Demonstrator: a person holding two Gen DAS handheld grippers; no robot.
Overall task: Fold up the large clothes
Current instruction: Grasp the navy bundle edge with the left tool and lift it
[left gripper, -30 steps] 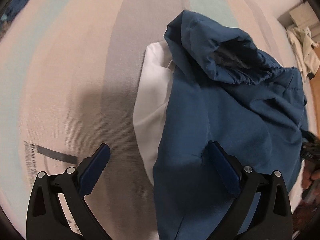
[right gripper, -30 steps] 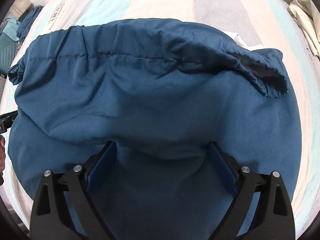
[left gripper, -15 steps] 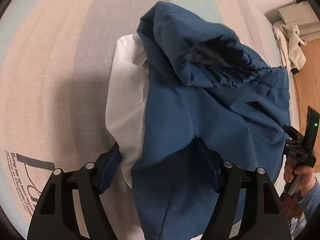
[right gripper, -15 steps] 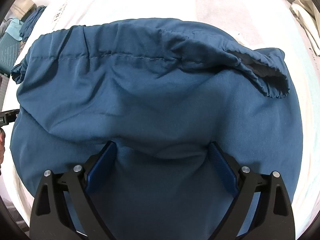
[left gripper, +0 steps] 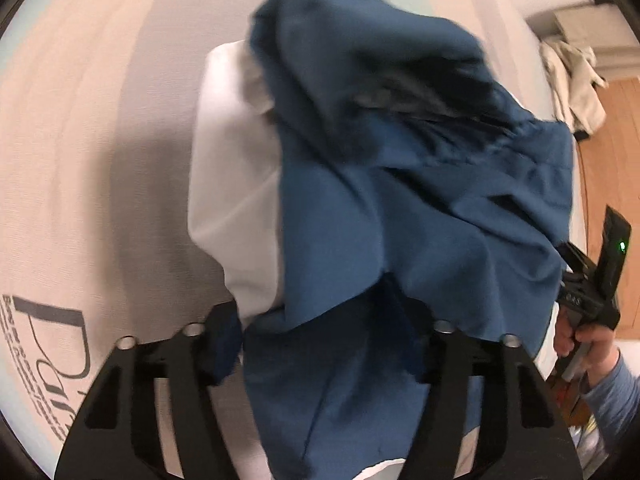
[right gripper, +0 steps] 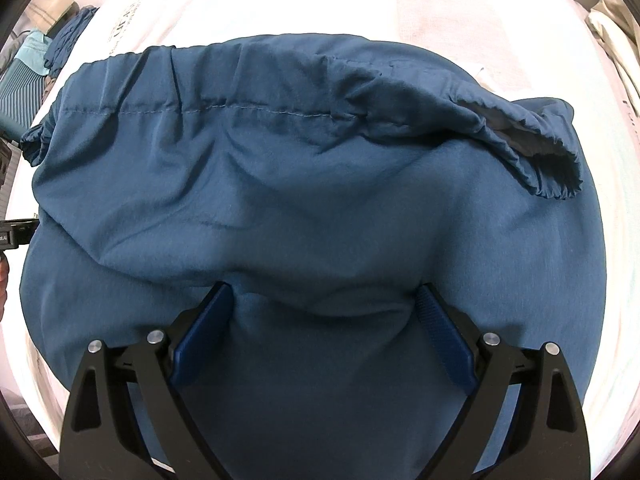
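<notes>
A blue garment (right gripper: 320, 208) is lying bunched on a striped bed (left gripper: 100, 140), partly covering a white cloth (left gripper: 236, 200). The left gripper (left gripper: 320, 340) is being closed around a fold of the garment; whether its pads are already pressing cannot be told. The right gripper (right gripper: 324, 332) is being held wide apart over the garment, nothing clamped.

My left gripper (left gripper: 320, 336) is pointing steeply down, jaws just closing in, cloth sitting between the pads, grip not clear through the blur. My right gripper (right gripper: 322, 336) is pointing steeply down too, jaws standing wide, pads pressing into fabric. My right hand (left gripper: 592, 340) is wrapping its handle, sleeve showing at the wrist.
</notes>
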